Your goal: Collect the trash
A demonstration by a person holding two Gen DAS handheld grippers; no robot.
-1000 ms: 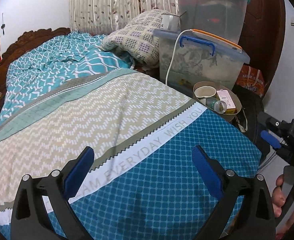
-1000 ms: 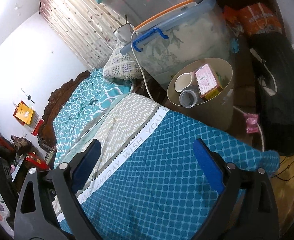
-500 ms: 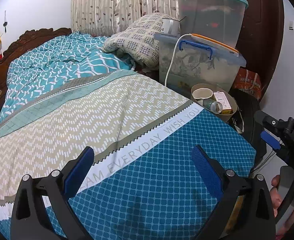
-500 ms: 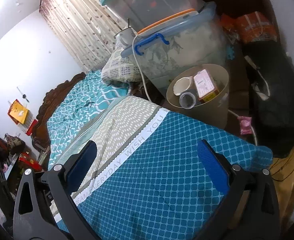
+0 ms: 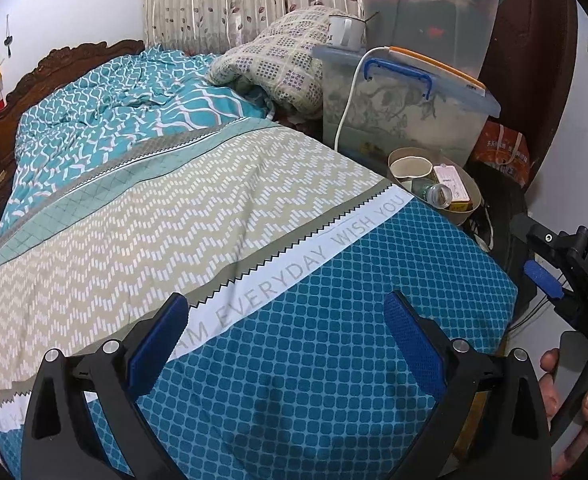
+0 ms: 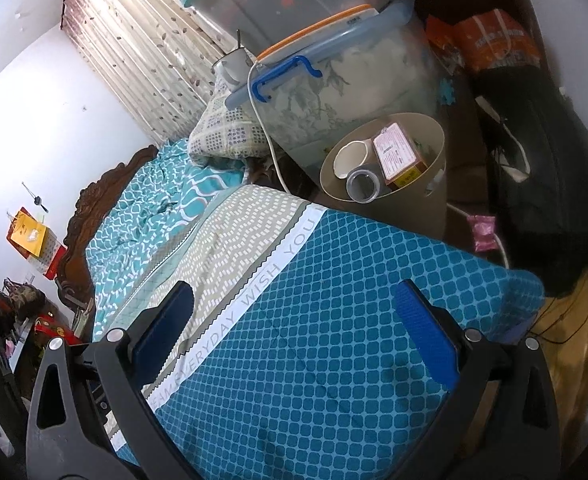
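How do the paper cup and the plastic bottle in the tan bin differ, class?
The paper cup is opaque and cream, while the plastic bottle is clear. The paper cup lies against the bin's far-left wall; the plastic bottle lies nearer the bed, just below it. The cup's rim looks bent; the bottle's visible end is an even circle. Both lie tilted inside the tan bin, beside a pink-labelled box.

Left gripper [image 5: 284, 332] open above the bed [image 5: 294, 320], nothing between its jaws. Far right beside the bed, a wastebasket [image 5: 467, 210] contains a cup [image 5: 407, 166], bottle [image 5: 437, 194] and box [image 5: 451, 184].
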